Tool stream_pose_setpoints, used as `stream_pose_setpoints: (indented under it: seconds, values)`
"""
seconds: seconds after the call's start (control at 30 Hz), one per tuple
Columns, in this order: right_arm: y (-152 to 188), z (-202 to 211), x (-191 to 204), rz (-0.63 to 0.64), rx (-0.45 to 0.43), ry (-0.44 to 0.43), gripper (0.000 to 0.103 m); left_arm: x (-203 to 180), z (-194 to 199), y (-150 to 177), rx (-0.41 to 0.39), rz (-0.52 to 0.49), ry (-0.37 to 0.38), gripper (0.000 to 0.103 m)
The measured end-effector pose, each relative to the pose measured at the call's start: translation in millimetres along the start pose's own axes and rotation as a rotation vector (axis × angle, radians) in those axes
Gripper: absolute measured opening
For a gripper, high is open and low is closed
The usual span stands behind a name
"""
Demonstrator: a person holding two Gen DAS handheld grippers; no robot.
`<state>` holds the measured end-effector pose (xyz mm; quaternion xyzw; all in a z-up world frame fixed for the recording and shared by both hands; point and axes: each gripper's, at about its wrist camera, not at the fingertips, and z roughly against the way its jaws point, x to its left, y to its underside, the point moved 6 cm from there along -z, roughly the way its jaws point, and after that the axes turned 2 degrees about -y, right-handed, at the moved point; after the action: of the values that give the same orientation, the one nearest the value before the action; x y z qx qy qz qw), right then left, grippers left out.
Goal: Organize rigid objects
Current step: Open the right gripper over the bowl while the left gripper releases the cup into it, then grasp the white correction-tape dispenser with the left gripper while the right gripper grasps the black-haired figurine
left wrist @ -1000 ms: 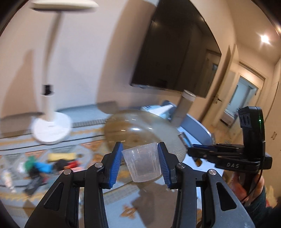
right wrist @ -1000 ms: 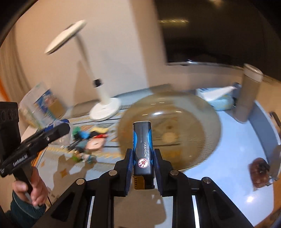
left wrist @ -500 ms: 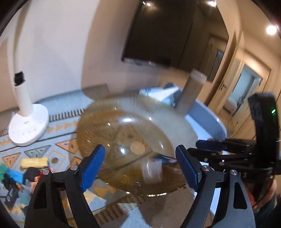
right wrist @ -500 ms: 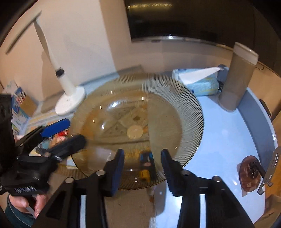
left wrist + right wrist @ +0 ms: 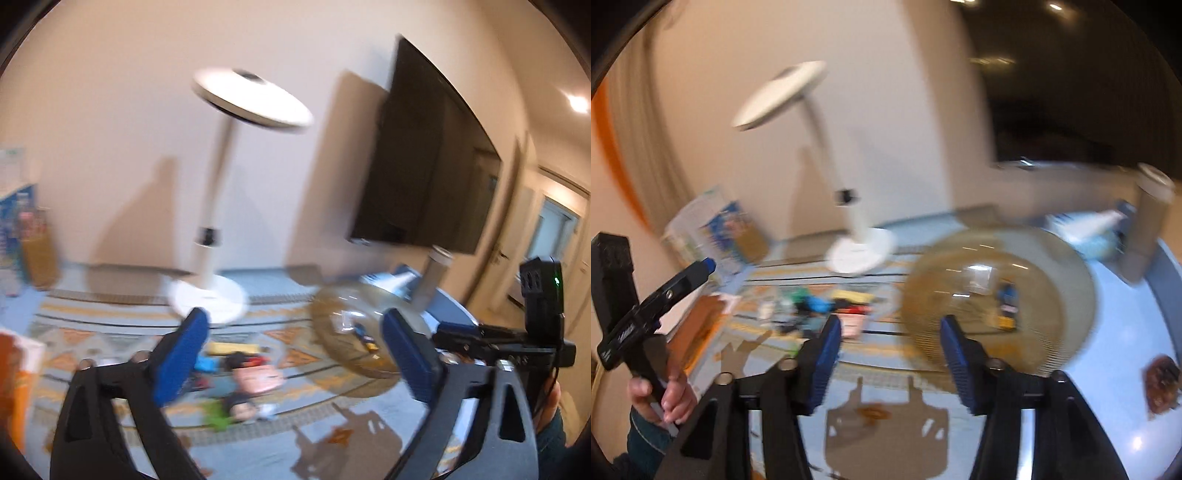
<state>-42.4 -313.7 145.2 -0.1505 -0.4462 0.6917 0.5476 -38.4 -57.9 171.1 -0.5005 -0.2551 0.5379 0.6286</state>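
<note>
Both grippers empty: left gripper point(image 5: 293, 349) jaws opening, spread wide, nothing between; right gripper point(image 5: 890, 345) jaws opening, nothing between. Amber ribbed glass bowl point(image 5: 1060, 258) sits toward the tabletop's right edge, already holding a clear plastic cup point(image 5: 979, 277) and a small black-blue lighter-like block point(image 5: 1008, 299). Remaining toy pile point(image 5: 827, 306) lies mid-table near the white lamp base point(image 5: 860, 253): small hard plastic bits, light, stiff, probably slippery; pinch across flat sides. Bowl looks fragile, so drop gently

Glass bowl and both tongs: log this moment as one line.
glass bowl: holds clear cup, black-blue lighter | left tongs: opening, empty | right tongs: opening, empty | toy pile: on mat
</note>
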Motion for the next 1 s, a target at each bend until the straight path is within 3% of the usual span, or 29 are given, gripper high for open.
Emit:
stream_pose_setpoints:
  seconds: [0.1,0.17,0.3,0.37,0.43,0.57,1.0]
  values:
    - [10.7,-23.6,34.8,0.047,0.015,-0.037,0.059,32.4,25.6,4.5,-0.047,0.019,-0.080,0.103]
    - [25.4,-49.0,49.4,0.066,0.037,-0.035,0.059,60.4,30.0,18.9,-0.034,0.023,-0.167,0.103]
    - [64.3,-100.2,54.4,0.096,0.085,-0.010,0.059,114.0,8.2,69.4,0.062,0.054,-0.298,0.102]
    - [82.5,-121.3,49.7,0.093,0.124,0.001,0.059,133.0,-6.1,92.2,0.121,0.079,-0.328,0.102]
    - [91.1,-133.0,44.4,0.093,0.138,0.013,0.059,150.2,-16.0,113.6,0.164,0.117,-0.347,0.102]
    - [102.8,-149.2,30.9,0.064,0.184,0.034,0.059,165.5,-22.2,124.2,0.181,0.200,-0.348,0.102]
    - [102.9,-155.0,24.3,0.044,0.205,0.027,0.059,175.2,-24.8,134.3,0.212,0.238,-0.393,0.102]
